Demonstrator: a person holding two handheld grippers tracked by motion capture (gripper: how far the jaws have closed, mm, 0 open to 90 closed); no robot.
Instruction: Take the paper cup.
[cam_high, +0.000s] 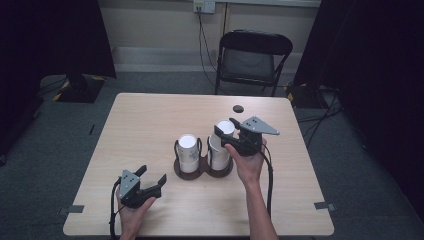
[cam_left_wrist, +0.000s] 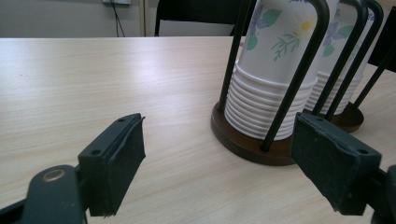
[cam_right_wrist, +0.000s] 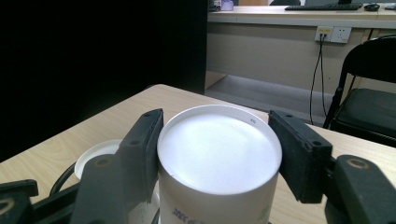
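Right tool (cam_high: 226, 134) grips an upturned paper cup (cam_high: 224, 128) above the holder (cam_high: 202, 169) mid-table; left tool (cam_high: 152, 176) gapes wide near the near edge, bare table (cam_high: 145, 120) around it.

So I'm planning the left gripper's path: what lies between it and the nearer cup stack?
Only bare tabletop lies between the open left gripper and the nearer cup stack, as the left gripper view and high view show.

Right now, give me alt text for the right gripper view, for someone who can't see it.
The right gripper has its two black jaws closed on an upside-down white paper cup, its flat base facing up. Behind it lie the wooden table and a black folding chair.
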